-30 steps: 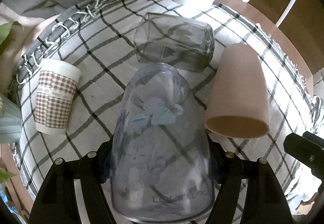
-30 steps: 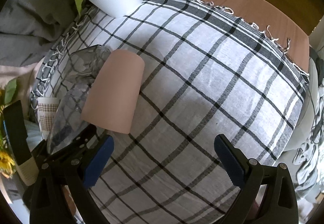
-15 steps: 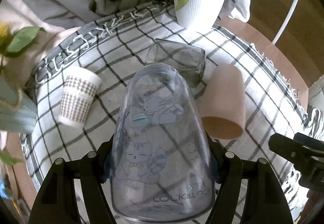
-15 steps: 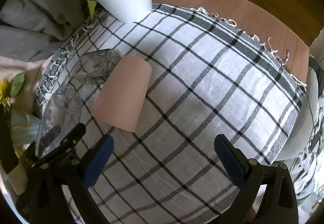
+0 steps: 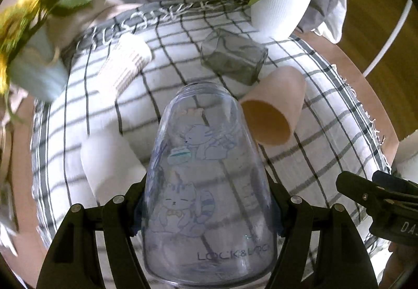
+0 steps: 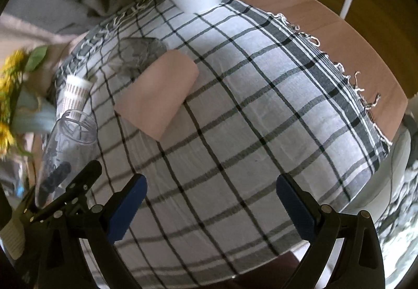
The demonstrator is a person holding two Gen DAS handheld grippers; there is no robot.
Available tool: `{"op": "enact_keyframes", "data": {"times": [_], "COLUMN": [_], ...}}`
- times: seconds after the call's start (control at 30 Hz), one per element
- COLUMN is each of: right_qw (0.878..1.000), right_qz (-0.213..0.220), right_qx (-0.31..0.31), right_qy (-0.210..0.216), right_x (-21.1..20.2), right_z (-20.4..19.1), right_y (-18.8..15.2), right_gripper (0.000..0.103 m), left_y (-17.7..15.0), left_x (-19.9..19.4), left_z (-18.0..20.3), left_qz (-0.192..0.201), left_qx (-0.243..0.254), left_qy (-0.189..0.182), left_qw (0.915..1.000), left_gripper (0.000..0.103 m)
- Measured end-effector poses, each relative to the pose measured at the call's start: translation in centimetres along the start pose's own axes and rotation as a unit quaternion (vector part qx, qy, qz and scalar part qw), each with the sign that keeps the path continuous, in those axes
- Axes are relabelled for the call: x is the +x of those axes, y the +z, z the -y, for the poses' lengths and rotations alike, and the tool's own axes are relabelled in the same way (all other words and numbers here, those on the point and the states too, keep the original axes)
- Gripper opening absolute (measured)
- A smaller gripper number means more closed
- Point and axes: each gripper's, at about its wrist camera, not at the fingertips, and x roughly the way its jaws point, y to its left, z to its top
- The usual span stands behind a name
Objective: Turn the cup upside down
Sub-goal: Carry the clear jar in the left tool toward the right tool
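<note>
My left gripper [image 5: 209,200] is shut on a clear plastic cup with cat drawings [image 5: 206,179]. It holds the cup above the checked cloth [image 5: 326,137], narrow end pointing away from the camera. The same cup [image 6: 65,147] shows at the left edge of the right wrist view, held by the left gripper's black frame [image 6: 75,192]. My right gripper [image 6: 211,202] is open and empty over the cloth [image 6: 248,95]; part of its frame [image 5: 378,197] shows at the right of the left wrist view.
On the cloth lie a pink cup [image 5: 274,111] on its side, a grey glass [image 5: 235,56] on its side and a patterned paper cup [image 5: 125,64]. A white plant pot [image 5: 279,9] stands at the back. Yellow flowers in a pale vase [image 5: 28,53] stand at the left.
My left gripper has lifted the clear cup higher and pulled back, so more of the table shows. The right gripper has risen a little and stays open.
</note>
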Motion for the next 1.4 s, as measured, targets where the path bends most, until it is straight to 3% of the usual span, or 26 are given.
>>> {"op": "enact_keyframes", "data": {"times": [0.67,1.4], "right_qw": [0.994,0.990], "right_qz": [-0.036,-0.054], "right_qx": [-0.100,-0.132], "right_qy": [-0.018,-0.020], "right_x": [0.6,1.4], "right_z": [2.7,3.0], "right_y": [-0.6,-1.0], "right_gripper": [0.100,0.100], "left_y": [-4.3,-6.4], "left_x": [2.5,4.3], "left_z": [2.4,3.0], "left_qz": [-0.040,-0.081], "left_qx": [-0.130,-0.160], "left_qy": [0.004,-0.009], "left_qw": [0.9907,0.9838], "left_gripper": [0.072,0.072]}}
